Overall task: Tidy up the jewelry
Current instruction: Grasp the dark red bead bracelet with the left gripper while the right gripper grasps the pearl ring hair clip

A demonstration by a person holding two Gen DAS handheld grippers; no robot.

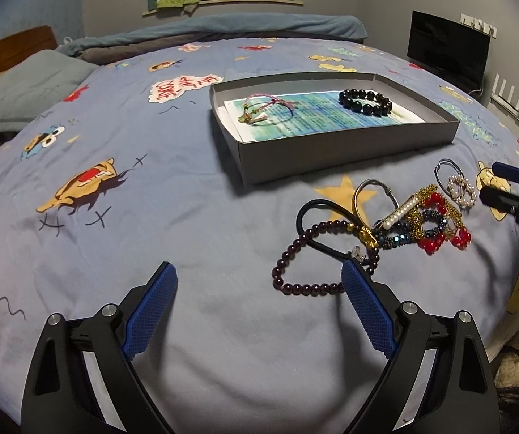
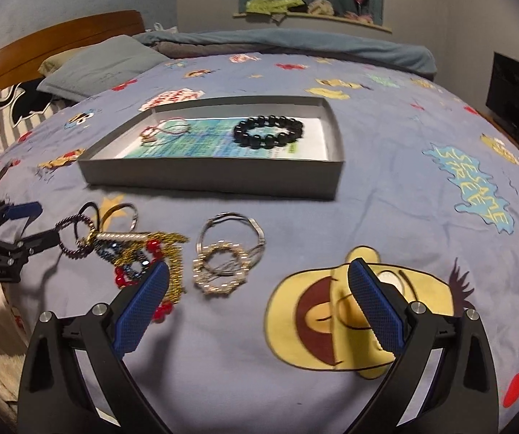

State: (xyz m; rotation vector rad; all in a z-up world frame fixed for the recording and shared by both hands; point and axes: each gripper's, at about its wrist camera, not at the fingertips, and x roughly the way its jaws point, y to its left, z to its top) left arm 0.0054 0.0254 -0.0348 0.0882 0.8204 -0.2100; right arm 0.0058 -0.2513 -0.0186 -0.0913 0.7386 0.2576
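Bedspread (image 1: 114, 217) | 2 bracelets in tray (image 1: 349, 152) | pile (image 1: 404, 224) beside

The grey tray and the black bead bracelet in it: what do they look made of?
Grey tray: likely cardboard, matte; its thin, folded walls have sharp corners and no shine. Black bead bracelet: polished stone, glass or plastic, cannot tell which; its round, glossy beads catch small highlights.
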